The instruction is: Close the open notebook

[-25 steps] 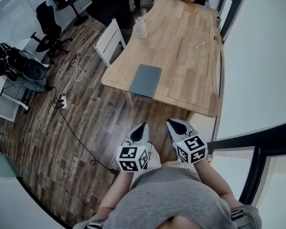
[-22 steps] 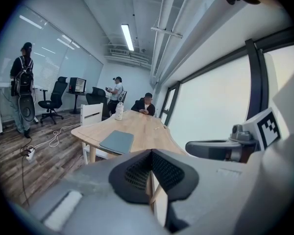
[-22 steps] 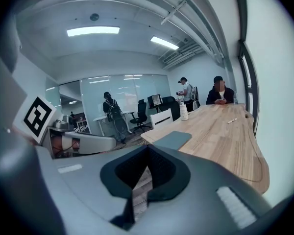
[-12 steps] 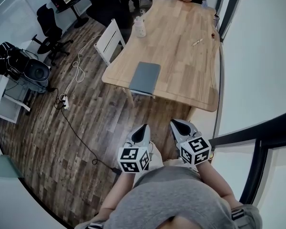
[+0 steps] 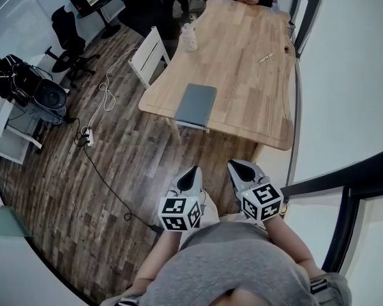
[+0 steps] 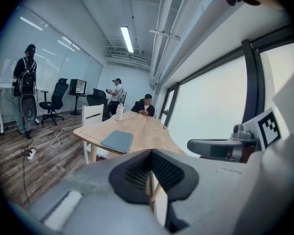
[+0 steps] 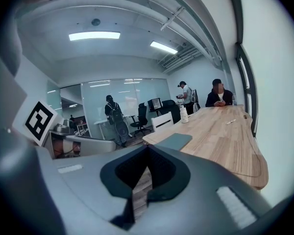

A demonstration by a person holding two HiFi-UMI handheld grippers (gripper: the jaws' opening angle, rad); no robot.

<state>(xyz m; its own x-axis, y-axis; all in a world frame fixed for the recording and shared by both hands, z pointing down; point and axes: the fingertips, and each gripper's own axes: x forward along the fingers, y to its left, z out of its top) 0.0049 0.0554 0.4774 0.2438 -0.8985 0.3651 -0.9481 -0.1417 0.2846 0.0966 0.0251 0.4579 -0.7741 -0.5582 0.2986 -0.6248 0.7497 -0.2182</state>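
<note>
Bottle (image 5: pixel 189 37), pen (image 5: pixel 266 58) on table (image 5: pixel 242 91) — white chair (image 5: pixel 149 55) beside (cable (image 5: pixel 104 94) on floor (image 5: pixel 134 155)).

Bright, even office light fills the room. Ceiling strip lamps (image 6: pixel 127 39) glow overhead, and pale daylight pours through the tall window (image 6: pixel 206 116), blown out to white. Shadows are faint. Fisheye lenses bend straight lines, and both gripper views fade to black at their corners.
</note>
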